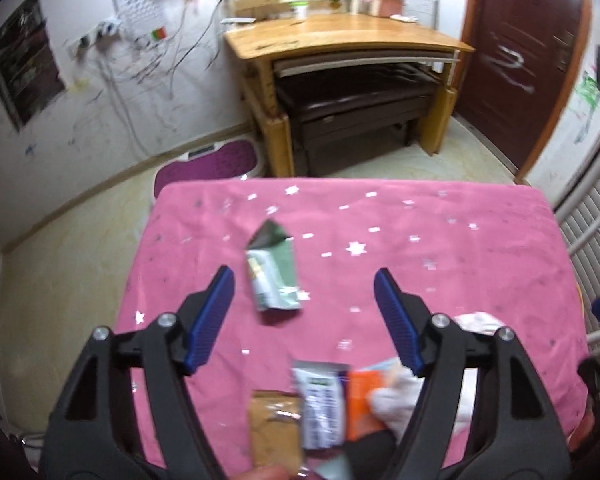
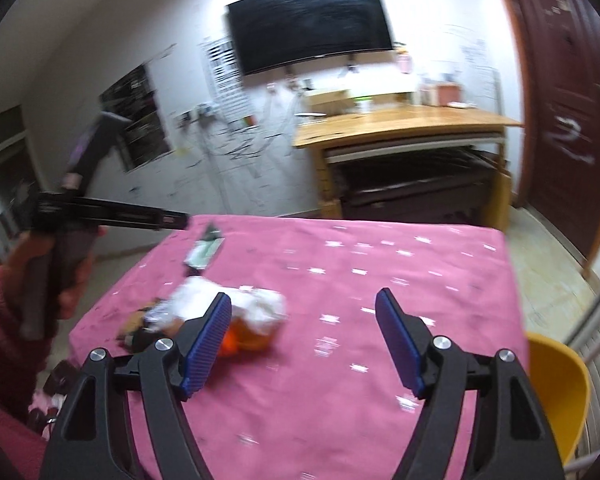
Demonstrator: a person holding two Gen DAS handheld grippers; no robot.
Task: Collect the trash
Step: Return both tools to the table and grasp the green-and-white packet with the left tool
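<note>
Left wrist view first: the left gripper (image 1: 304, 300) hangs above the pink star-print tablecloth (image 1: 440, 216) with its blue pads spread wide and nothing between them, and framed in that gap, lying flat on the cloth, is a green foil wrapper (image 1: 274, 274), torn open at its far end. Closer in, near the table's front edge, sits a loose heap of trash: a brown packet (image 1: 275, 420), a grey-and-white sachet (image 1: 320, 404), an orange wrapper (image 1: 360, 404) and a crumpled white tissue (image 1: 396, 400), overlapping one another. Over to the right wrist view, and the right gripper (image 2: 306, 336) is just as wide open and just as empty, floating over bare cloth, with that same heap, white tissue (image 2: 228, 300) on top and orange wrapper (image 2: 244, 334) peeking out, just behind its left pad. The person's hand (image 2: 66, 268), in a red sleeve, grips the left tool's handle at the left edge. My read: this is the reach phase, nothing picked yet, both tools lining up on targets. Next move for the left looks like dropping the pads down either side of the green foil wrapper and pinching; thin flat foil will want a low, shallow approach. As for containers, no bin or bag shows in either view, so where the trash goes I cannot say; the yellow object (image 2: 556, 396) at the right edge looks like a chair seat, though that is a guess.
</note>
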